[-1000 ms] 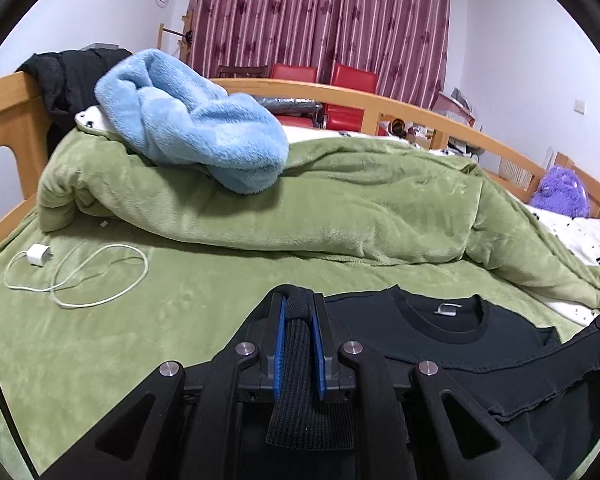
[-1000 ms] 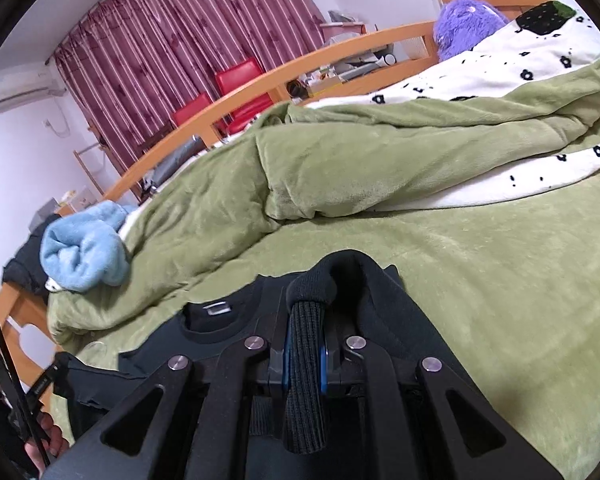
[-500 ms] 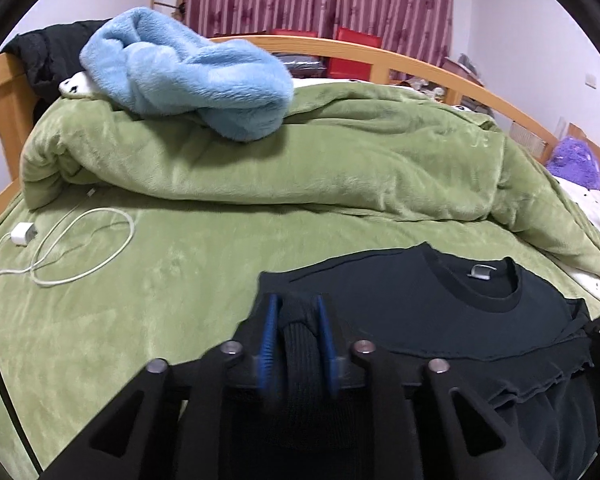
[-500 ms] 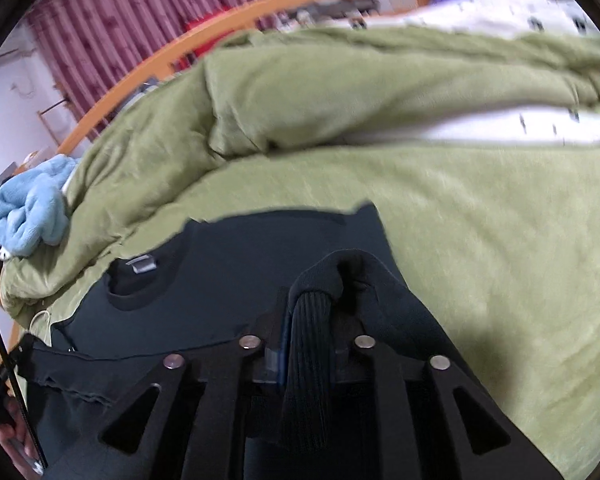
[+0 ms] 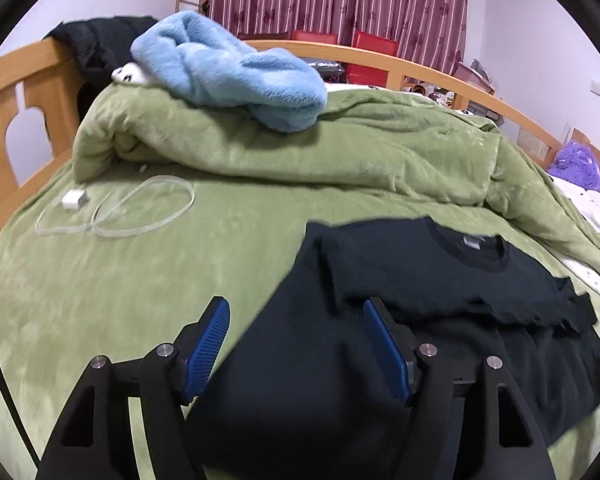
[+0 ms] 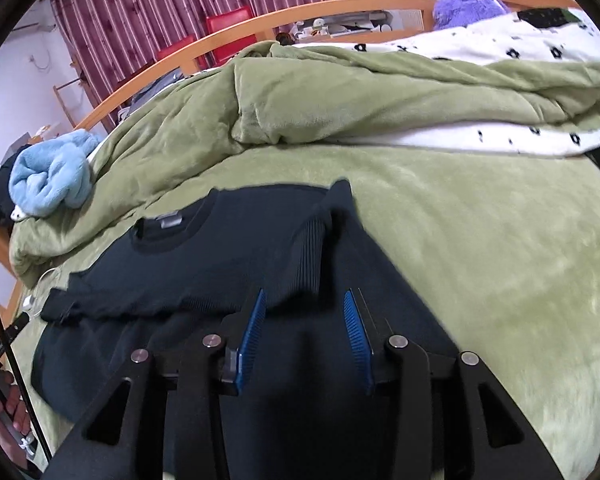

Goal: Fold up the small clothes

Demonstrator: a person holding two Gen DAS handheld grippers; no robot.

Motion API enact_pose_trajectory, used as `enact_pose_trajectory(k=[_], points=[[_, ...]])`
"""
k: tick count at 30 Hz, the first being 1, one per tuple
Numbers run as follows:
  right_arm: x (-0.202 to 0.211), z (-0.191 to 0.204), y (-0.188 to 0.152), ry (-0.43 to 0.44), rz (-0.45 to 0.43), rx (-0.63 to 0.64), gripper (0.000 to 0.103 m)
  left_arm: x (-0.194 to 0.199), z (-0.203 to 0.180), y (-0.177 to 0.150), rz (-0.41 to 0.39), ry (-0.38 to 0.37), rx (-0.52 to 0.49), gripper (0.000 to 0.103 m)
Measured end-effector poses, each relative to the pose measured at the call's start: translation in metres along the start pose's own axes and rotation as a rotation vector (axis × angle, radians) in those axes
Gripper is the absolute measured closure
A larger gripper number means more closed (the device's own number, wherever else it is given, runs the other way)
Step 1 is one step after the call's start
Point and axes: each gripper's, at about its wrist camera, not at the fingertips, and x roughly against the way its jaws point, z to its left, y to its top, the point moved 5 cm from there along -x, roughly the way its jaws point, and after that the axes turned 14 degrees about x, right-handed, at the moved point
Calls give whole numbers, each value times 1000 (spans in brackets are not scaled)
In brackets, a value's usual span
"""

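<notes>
A black sweater lies on the green bed cover, its lower part folded up over the chest, with the collar and grey label towards the rolled quilt. My left gripper is open and empty over the sweater's left side. In the right wrist view the sweater lies flat, with a ribbed cuff resting on it. My right gripper is open and empty just behind that cuff.
A rolled green quilt lies beyond the sweater with a light blue fleece on it. A white charger and cable lie at the left. A wooden bed rail, a white patterned blanket and a purple plush border the bed.
Both grippers were shut on black ribbed fabric. They carried it forward over the sweater, then opened and let go. The fabric now lies folded on the sweater.
</notes>
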Motion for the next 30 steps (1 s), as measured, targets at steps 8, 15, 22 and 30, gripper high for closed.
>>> enact_pose_trajectory(k=[8,15,22,30], points=[[38,-3,-50,-39,9,6,61,41,31,-47,13,-18,-8,34],[53,-20,-68,-73,19,2,56,35,54,-62,56,-34,66,34],[40,-39,-72,-87,44,-39,51,19,59,-62,68,-41,95,34],[19,-52,-71,-129,66,-55,47,-5,74,-56,103,-58,178,34]])
